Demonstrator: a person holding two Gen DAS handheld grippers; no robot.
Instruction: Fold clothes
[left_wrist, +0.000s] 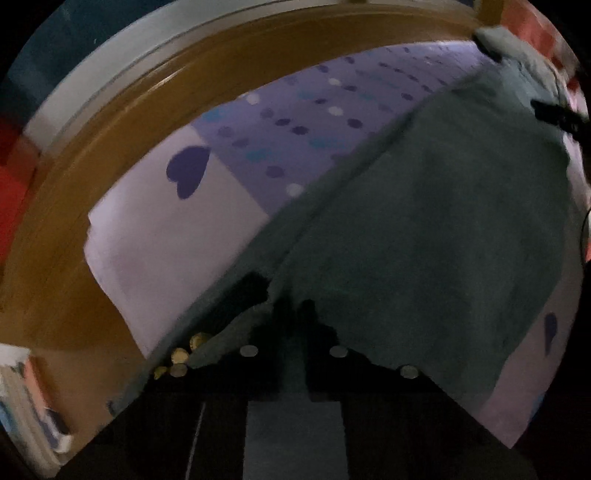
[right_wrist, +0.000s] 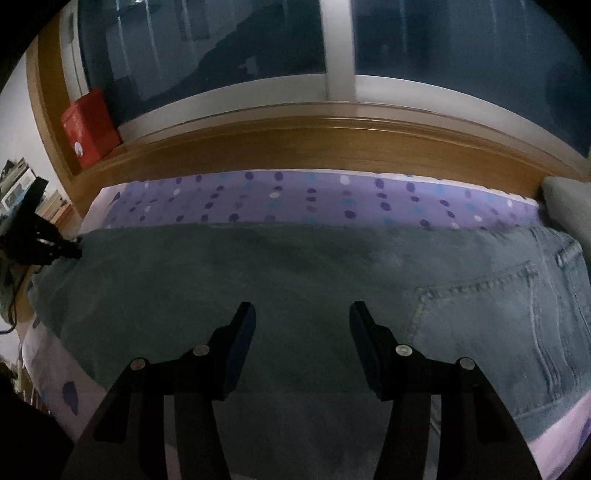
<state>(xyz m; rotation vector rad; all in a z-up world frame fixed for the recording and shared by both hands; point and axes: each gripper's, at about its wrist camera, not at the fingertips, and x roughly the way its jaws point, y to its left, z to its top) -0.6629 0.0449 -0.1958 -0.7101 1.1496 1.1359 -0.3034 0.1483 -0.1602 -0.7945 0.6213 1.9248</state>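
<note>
Left claw (right_wrist: 75, 251) at nine o'clock, clamped shut on the hem end of the jeans (right_wrist: 295, 295), presumably to carry that end over for a fold. Jeans spread flat across the polka-dot bed sheet (right_wrist: 295, 199), back pocket (right_wrist: 480, 295) toward three o'clock. Right claw (right_wrist: 303, 314) at six o'clock, jaws parted and empty above the denim, seemingly ready to pin the crease.

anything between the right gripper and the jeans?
Nothing visible. The right gripper hangs open over the jeans, which lie flat on the purple dotted sheet; only bare denim shows between its fingers.
</note>
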